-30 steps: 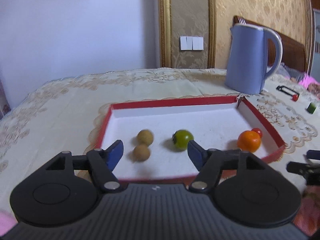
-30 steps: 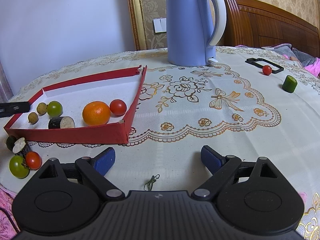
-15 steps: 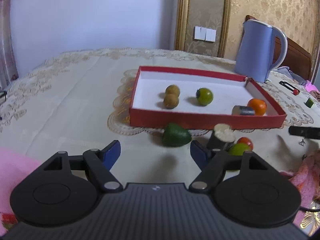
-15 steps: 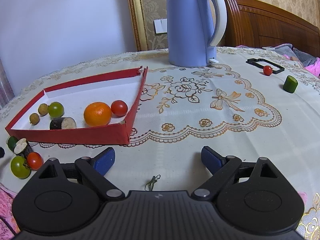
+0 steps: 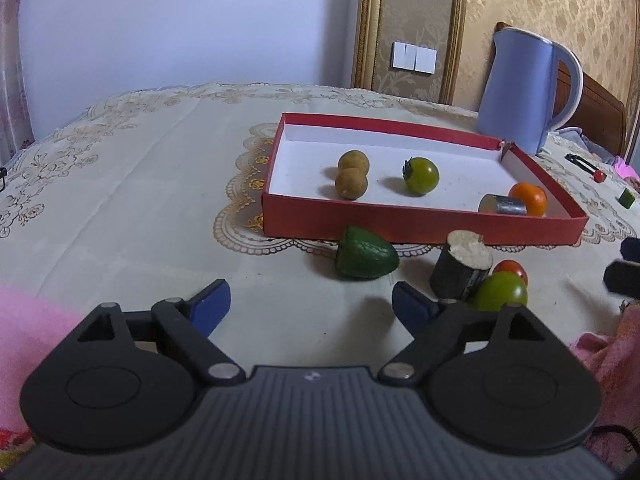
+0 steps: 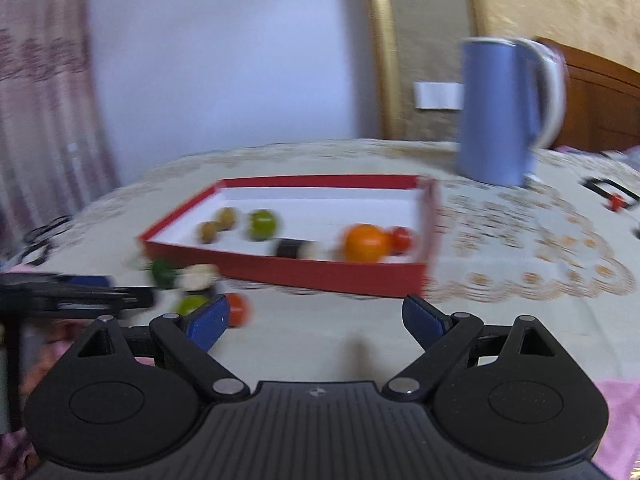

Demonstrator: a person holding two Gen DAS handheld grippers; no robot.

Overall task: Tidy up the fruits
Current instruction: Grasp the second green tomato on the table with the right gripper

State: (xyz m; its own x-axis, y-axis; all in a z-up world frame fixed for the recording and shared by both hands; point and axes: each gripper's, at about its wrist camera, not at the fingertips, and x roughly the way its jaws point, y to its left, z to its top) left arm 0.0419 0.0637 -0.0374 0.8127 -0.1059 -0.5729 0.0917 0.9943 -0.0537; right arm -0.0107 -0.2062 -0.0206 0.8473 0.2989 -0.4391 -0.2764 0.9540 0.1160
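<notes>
The left tool (image 5: pixel 311 302) was drawn back from the tray (image 5: pixel 420 222), jaws opening; the right tool (image 6: pixel 316 318) was swung toward it.

A home — a bedroom, it seems. A wooden headboard (image 5: pixel 592 116) stands behind the kettle (image 5: pixel 520 88) — by damask wallpaper (image 5: pixel 540 4).

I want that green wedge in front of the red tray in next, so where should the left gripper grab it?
Probably across the green wedge's fat middle, coming down from the near side. It lies on its side just outside the red tray, tapering rightward, so the tip would likely slip. The left gripper is empty, its jaws opening.
</notes>
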